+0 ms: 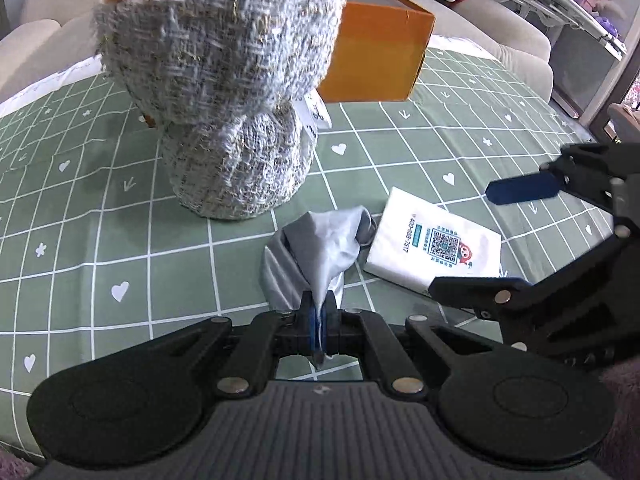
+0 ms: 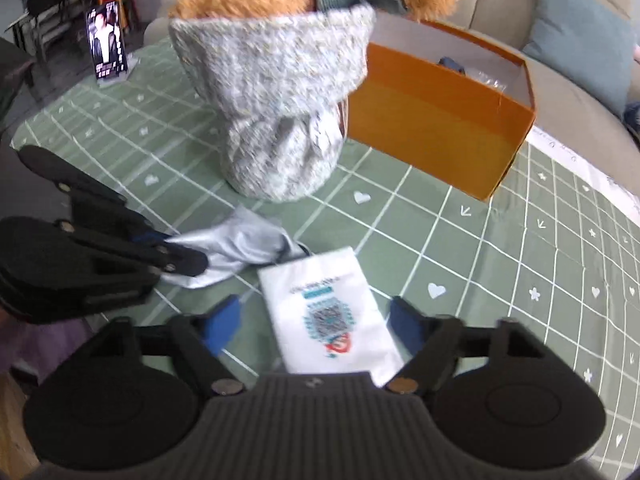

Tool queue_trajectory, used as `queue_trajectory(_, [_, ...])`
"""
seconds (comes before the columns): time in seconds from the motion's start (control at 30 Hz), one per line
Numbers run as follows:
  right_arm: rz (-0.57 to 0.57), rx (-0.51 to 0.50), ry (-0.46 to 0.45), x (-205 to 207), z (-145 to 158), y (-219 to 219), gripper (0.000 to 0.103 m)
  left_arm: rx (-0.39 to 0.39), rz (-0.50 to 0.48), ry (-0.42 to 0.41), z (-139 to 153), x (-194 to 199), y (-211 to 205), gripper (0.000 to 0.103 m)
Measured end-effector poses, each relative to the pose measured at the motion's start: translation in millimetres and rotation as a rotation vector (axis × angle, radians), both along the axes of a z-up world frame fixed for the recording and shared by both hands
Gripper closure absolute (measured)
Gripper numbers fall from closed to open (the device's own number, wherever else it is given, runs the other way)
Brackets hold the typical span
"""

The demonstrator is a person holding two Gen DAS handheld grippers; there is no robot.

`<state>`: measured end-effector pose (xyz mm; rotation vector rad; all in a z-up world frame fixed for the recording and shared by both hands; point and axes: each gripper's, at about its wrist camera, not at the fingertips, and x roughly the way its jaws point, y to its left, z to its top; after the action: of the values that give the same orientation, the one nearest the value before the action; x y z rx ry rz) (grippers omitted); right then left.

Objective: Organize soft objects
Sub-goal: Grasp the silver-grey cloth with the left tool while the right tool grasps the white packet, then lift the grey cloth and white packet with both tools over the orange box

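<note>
Left gripper (image 1: pixel 319 322) is clamped on the grey cloth (image 1: pixel 316 248), lifting one corner for transfer. Right gripper (image 2: pixel 316 330) stands wide, straddling the tissue pack (image 2: pixel 326 312) on the desk (image 2: pixel 500 280). Beyond: plush toy (image 2: pixel 276 120), then orange box (image 2: pixel 436 124), probably the destination.

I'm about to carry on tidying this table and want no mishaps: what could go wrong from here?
1. The left gripper pinches only a thin fold of the silver-grey cloth, so it may slip free when lifted.
2. The cloth's trailing end lies against the white tissue packet and could drag it.
3. The plush toy stands close before the orange box; a swing toward the box might topple it.
</note>
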<state>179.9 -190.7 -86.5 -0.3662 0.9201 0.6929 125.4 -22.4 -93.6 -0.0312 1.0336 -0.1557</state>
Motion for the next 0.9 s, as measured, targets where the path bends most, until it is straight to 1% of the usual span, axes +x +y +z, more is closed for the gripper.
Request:
queue_trajectory(0.07, [0.021, -0.018, 0.011, 8.4, -9.0, -2.8, 0.016, -0.006, -0.002, 0.006, -0.2, 1.0, 0.2, 0.101])
queue_trajectory(0.17, [0.083, -0.048, 0.040, 11.2, -22.2, -0.8, 0.016, -0.002, -0.012, 0.007, -2.3, 5.7, -0.1, 0.101])
queue_trajectory(0.23, [0.096, -0.071, 0.033, 9.2, -30.0, 0.6, 0.016, -0.001, -0.015, 0.009, -4.5, 8.8, -1.2, 0.101])
queue_trajectory(0.33, [0.089, -0.059, 0.053, 10.1, -36.8, -1.0, 0.017, -0.004, -0.015, 0.015, -8.4, 13.4, -2.4, 0.101])
queue_trajectory(0.43, [0.078, -0.021, 0.061, 11.4, -39.8, -2.6, 0.020, -0.006, -0.015, 0.015, -9.4, 14.3, -2.8, 0.101])
queue_trajectory(0.5, [0.058, -0.007, 0.048, 12.1, -38.8, -4.4, 0.028, -0.007, -0.014, 0.015, -9.4, 14.5, -3.0, 0.100])
queue_trajectory(0.53, [0.047, -0.002, 0.043, 12.5, -38.1, -4.7, 0.030, -0.008, -0.014, 0.014, -9.4, 14.5, -3.0, 0.100])
queue_trajectory(0.73, [-0.001, -0.004, 0.035, 7.7, -35.2, -0.7, 0.035, -0.003, -0.015, 0.008, -10.4, 13.7, -4.0, 0.100])
queue_trajectory(0.9, [-0.013, -0.011, 0.032, 5.1, -33.5, 1.9, 0.039, 0.000, -0.013, 0.007, -10.3, 13.6, -4.7, 0.100])
